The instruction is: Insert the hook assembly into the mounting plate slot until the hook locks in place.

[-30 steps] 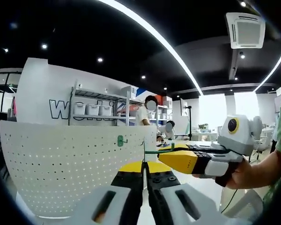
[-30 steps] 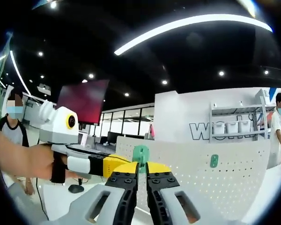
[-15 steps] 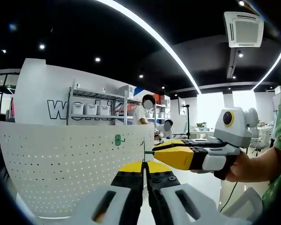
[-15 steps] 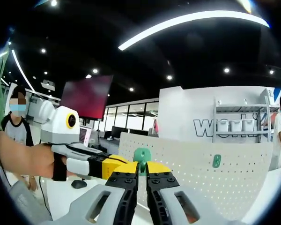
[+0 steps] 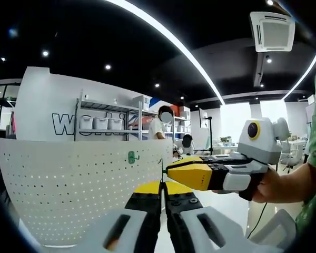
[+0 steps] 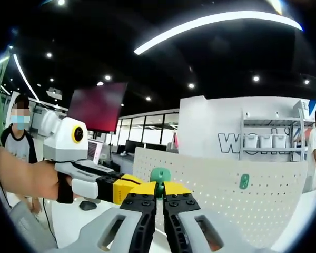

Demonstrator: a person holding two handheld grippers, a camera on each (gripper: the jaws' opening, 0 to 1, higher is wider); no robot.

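A white perforated mounting plate [image 5: 68, 190] stands upright, and my left gripper [image 5: 161, 185] is shut on its right edge. One green hook [image 5: 131, 156] hangs on the plate's face. My right gripper [image 5: 169, 171] comes in from the right, its yellow tips touching the plate's edge. In the right gripper view my right gripper [image 6: 158, 185] is shut on a second green hook [image 6: 159, 175], held in front of the mounting plate [image 6: 226, 200]. The mounted green hook [image 6: 244, 181] shows further right. My left gripper [image 6: 127, 185] reaches in from the left.
A person's hand [image 5: 282, 187] holds the right gripper. Behind stand a white wall with lettering, a shelf rack of white bins [image 5: 102, 124] and people [image 5: 160, 126]. A masked person [image 6: 16, 137] stands at the left. A white table surface [image 6: 84, 226] lies below.
In the left gripper view, the right gripper has shifted a little left, closer to the plate's edge. Both grippers stay shut on what they hold.
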